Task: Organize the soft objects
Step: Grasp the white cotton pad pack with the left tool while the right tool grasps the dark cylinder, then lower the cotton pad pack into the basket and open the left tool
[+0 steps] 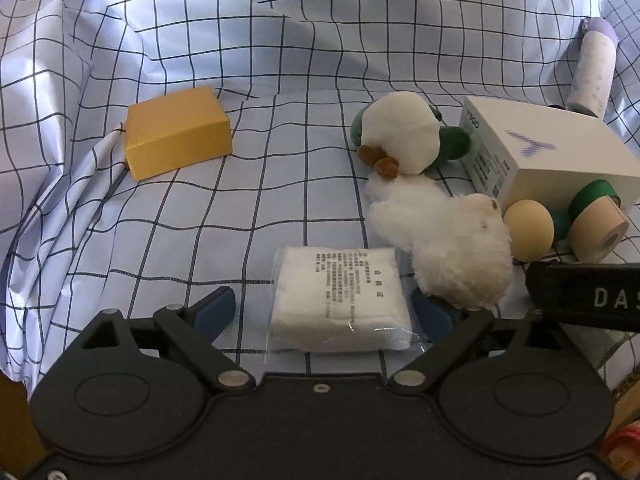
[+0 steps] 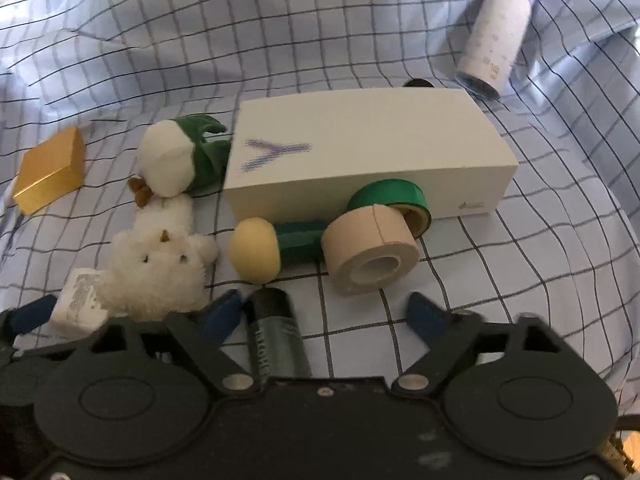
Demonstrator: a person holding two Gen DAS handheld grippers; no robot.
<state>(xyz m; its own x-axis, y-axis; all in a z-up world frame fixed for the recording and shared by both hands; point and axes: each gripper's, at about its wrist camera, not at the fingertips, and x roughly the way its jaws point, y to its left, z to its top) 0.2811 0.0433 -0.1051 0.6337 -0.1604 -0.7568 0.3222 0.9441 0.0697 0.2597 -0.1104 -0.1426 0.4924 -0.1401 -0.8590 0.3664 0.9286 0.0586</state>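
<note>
Wide-apart left gripper [image 1: 326,312] frames the white cloth pack [image 1: 340,304] without pressing it. Beside it, the white box [image 1: 548,152] reads "Y500". Right gripper [image 2: 326,312] gapes, unpressed, round a dark tube [image 2: 276,336].

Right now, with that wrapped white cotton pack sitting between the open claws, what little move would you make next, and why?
Probably close the left gripper on the cotton pack. Its blue fingers stand wide on either side of the pack without pressing it, so it looks lined up for a grasp. I'd squeeze gently, since the fluffy white toy leans against the pack's right corner and could get pinched.
</note>
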